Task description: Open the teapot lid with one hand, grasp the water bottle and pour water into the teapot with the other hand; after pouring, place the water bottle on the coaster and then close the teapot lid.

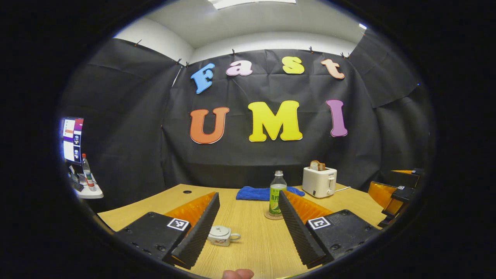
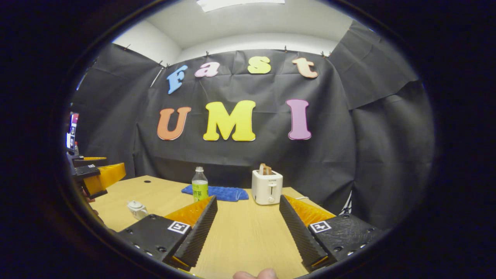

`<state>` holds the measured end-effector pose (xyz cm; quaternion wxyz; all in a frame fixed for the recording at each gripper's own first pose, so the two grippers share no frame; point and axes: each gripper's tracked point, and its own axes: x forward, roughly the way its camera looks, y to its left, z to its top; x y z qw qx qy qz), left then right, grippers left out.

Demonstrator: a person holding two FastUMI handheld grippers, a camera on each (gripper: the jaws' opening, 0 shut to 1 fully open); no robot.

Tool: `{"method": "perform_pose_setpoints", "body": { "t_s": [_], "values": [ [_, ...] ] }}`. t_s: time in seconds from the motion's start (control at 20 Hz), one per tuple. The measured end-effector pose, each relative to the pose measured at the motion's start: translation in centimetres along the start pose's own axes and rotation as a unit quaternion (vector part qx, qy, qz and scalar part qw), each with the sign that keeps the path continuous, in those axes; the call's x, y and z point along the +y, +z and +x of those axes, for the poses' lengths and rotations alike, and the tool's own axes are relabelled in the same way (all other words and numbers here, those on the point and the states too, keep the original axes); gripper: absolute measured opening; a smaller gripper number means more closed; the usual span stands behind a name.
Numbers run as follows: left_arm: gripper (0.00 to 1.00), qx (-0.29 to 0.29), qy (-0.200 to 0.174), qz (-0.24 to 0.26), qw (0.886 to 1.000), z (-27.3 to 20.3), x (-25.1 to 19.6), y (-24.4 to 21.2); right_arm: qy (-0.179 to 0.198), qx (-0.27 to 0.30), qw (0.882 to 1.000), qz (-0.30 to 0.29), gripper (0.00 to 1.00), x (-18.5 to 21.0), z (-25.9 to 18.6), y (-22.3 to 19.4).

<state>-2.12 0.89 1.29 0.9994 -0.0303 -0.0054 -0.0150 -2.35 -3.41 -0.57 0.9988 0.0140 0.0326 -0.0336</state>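
1. The toaster (image 1: 319,181) stands right of the water bottle (image 1: 277,193), the blue cloth (image 1: 255,193) just behind it.
2. The bottle sits on its coaster (image 1: 273,216); the lidded teapot (image 1: 220,236) lies nearer, to its left.
3. Left tool (image 1: 248,248) and right tool (image 2: 248,248) gape wide, empty, above the wooden bench (image 1: 255,236).

One teapot (image 1: 220,235), one water bottle (image 1: 277,193), one coaster (image 1: 273,216), one toaster (image 1: 319,181), one blue cloth (image 1: 255,193) — two hand-held grippers.

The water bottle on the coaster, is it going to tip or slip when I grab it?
The water bottle is tall and narrow, upright on a small coaster, so a sideways nudge could probably tip it. Its smooth plastic, wrapped in a label, may be a bit slippery. It looks mostly full, so likely fairly heavy for its size.
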Motion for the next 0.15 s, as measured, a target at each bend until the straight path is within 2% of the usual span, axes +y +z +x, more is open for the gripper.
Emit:
{"method": "perform_pose_setpoints", "body": {
  "t_s": [0.15],
  "values": [
    [0.95,-0.001,0.003,0.001,1.0,0.12,0.45,0.15,0.006,0.002,1.0,0.009,0.96,1.26,0.14,0.34]
  ]
}}
